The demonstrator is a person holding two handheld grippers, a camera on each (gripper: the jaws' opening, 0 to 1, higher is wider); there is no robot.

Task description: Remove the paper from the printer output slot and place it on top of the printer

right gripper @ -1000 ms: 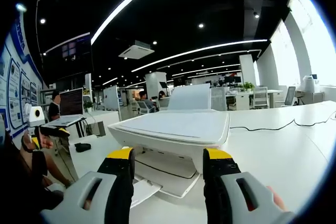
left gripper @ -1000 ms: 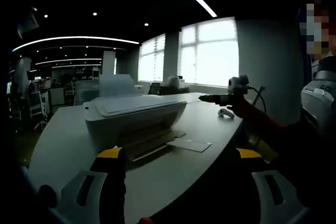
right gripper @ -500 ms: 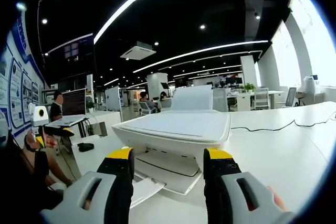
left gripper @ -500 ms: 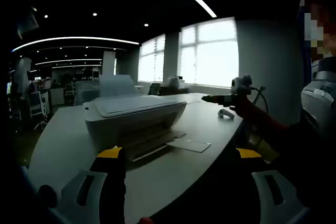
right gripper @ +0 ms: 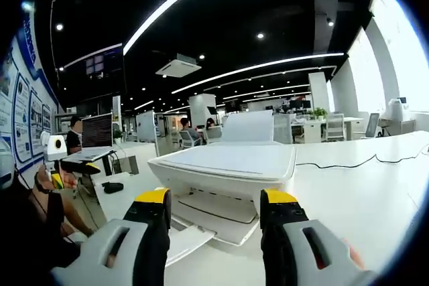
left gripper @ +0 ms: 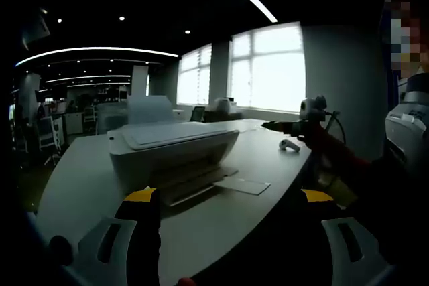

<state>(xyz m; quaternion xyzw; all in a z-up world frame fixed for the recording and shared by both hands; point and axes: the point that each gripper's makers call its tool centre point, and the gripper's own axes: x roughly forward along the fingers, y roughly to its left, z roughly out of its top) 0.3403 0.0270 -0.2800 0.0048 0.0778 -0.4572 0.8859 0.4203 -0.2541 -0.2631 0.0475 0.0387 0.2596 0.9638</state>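
Observation:
A white printer [left gripper: 171,145] stands on a long white table [left gripper: 80,185], with its rear paper support raised. A pale sheet of paper [left gripper: 241,184] lies on the output tray that sticks out of its front. My left gripper [left gripper: 229,199] is open, its yellow-tipped jaws wide apart, short of the printer's front corner. The right gripper [left gripper: 281,126] hangs in the air past the tray, held by a person's hand. In the right gripper view the printer [right gripper: 231,162] is close ahead and my right gripper [right gripper: 216,199] is open, level with the output tray [right gripper: 191,240].
A small white device [left gripper: 289,145] lies on the table beyond the tray. A black cable [right gripper: 348,161] runs across the tabletop [right gripper: 362,199] beside the printer. A small black object [right gripper: 112,187] and a laptop [right gripper: 94,140] sit on a desk. The left gripper [right gripper: 70,165] shows there.
The right gripper has drifted slightly to the right in the left gripper view. The right gripper view has shifted a little. Both grippers stay open.

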